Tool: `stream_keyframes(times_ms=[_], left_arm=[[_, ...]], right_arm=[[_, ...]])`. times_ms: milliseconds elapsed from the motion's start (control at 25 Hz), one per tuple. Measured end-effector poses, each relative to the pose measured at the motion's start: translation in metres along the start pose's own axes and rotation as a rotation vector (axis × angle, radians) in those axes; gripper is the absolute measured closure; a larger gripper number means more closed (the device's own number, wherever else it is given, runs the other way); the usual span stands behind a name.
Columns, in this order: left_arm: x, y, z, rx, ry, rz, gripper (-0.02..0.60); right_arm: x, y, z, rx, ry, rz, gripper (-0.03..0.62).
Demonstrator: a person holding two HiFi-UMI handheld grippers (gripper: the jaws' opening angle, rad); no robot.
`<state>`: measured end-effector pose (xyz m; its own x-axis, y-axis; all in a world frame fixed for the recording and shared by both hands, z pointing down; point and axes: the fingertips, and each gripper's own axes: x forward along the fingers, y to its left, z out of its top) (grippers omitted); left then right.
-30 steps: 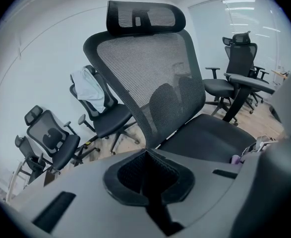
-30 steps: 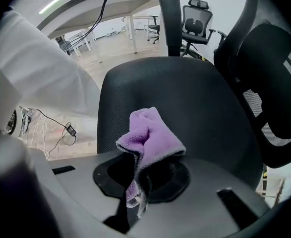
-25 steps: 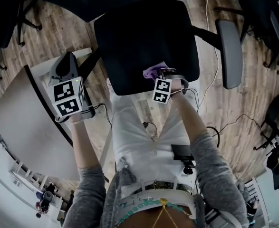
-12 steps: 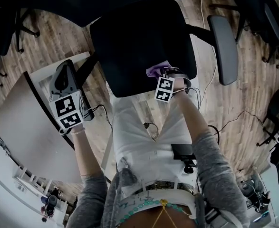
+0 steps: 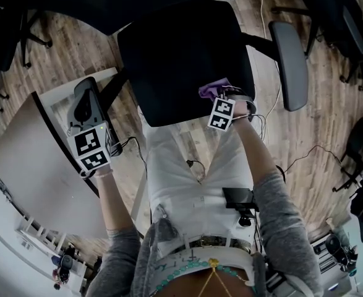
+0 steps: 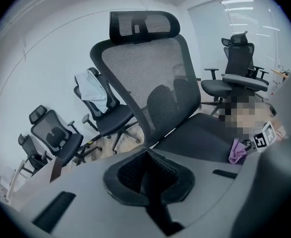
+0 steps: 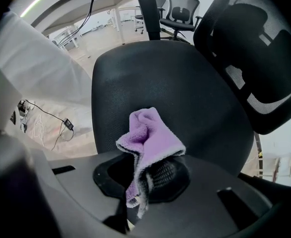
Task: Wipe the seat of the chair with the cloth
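The right gripper (image 7: 140, 182) is clamping a crumpled lilac terry cloth (image 7: 150, 138) at the near edge of the black padded chair seat (image 5: 181, 60), where it is likely needing flat, overlapping strokes, while the left gripper (image 6: 147, 175) is idling aside, its 2 jaws together on nothing.

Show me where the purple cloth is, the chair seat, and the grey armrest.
purple cloth (image 7: 152, 135), right gripper view, on its folded part above the jaws.
chair seat (image 5: 181, 60), head view, on the bare middle of the cushion.
armrest (image 5: 290, 60), head view, on the middle of its grey pad.
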<state>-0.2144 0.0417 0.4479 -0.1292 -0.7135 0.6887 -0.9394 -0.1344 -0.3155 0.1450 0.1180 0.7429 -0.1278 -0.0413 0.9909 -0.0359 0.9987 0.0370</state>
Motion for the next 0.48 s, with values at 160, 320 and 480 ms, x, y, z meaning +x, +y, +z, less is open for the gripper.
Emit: stream_keyframes(times_ms=[160, 320, 480], left_arm=[[-0.001, 0.0, -0.001, -0.038, -0.017, -0.025, 0.577], [0.0, 0.0, 0.0, -0.068, -0.028, -0.045, 0.578], [0.001, 0.004, 0.0, -0.067, -0.028, -0.041, 0.578]], right_arm=[[-0.002, -0.003, -0.011, 0.014, 0.01, -0.001, 0.546], [-0.005, -0.009, -0.021, 0.038, 0.003, -0.003, 0.546], [-0.008, -0.017, -0.029, 0.071, 0.007, -0.017, 0.546]])
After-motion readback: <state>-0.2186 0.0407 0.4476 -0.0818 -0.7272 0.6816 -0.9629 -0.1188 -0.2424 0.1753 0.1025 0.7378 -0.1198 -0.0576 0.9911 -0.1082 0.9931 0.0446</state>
